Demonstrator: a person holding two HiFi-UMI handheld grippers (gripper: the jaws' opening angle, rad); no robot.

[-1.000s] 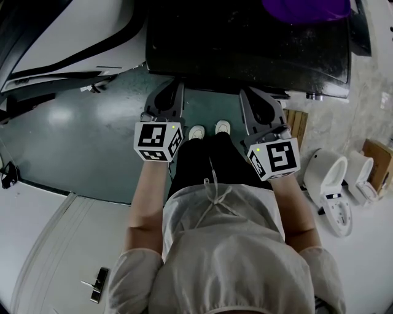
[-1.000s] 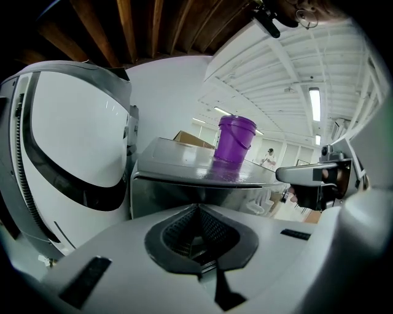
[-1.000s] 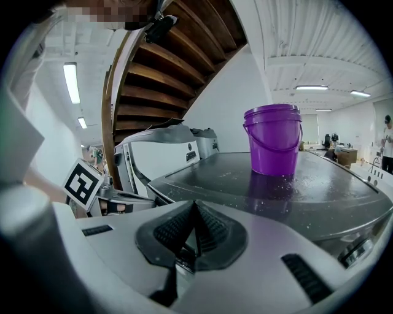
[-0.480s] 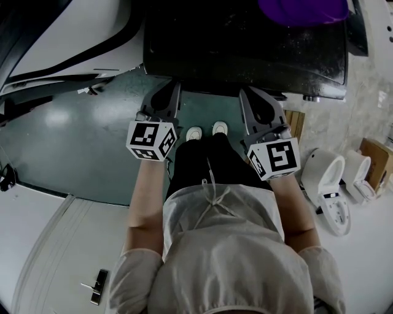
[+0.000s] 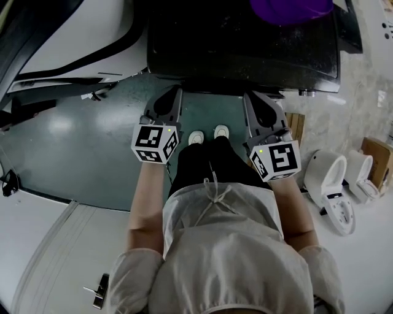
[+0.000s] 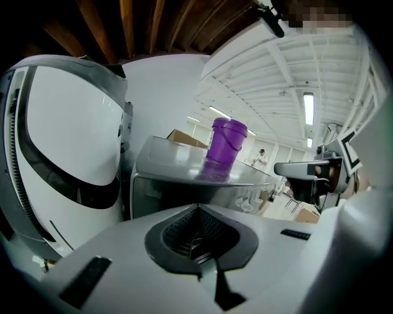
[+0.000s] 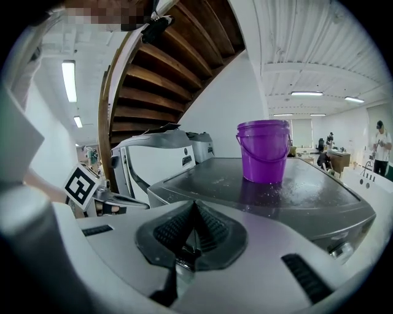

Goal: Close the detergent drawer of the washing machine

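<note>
Square in front of the washer (image 5: 245, 55), standing, shoes (image 5: 209, 131) just short of its base. Left gripper (image 5: 172, 93) raised near the washer's front edge, fingers (image 6: 123, 251) pressed together, nothing between them. Right gripper (image 5: 255, 98) level with it, same story: fingers (image 7: 276, 270) closed tight on nothing. Neither touching the washer, as far as can be told from above. Purple bucket (image 5: 288, 8) parked on the washer's top, toward the back, well clear of both grippers.

No sign of the drawer anywhere. Front panel dark in the left gripper view and tucked under the top's overhang in the head view, so can't say whether open or shut, nor on which side of the washer. Judging by that, task not yet under way: finding the drawer and pushing it flush all left to do.

Room to move: open green floor (image 5: 73, 141) left of the washer, with a white machine (image 5: 67, 43) close at the washer's left flank. Tighter right of the washer, with white units (image 5: 331, 178) standing there. Straight ahead, a clear path to the washer's front. Worth minding the top's front lip when dropping the grippers to panel height.
</note>
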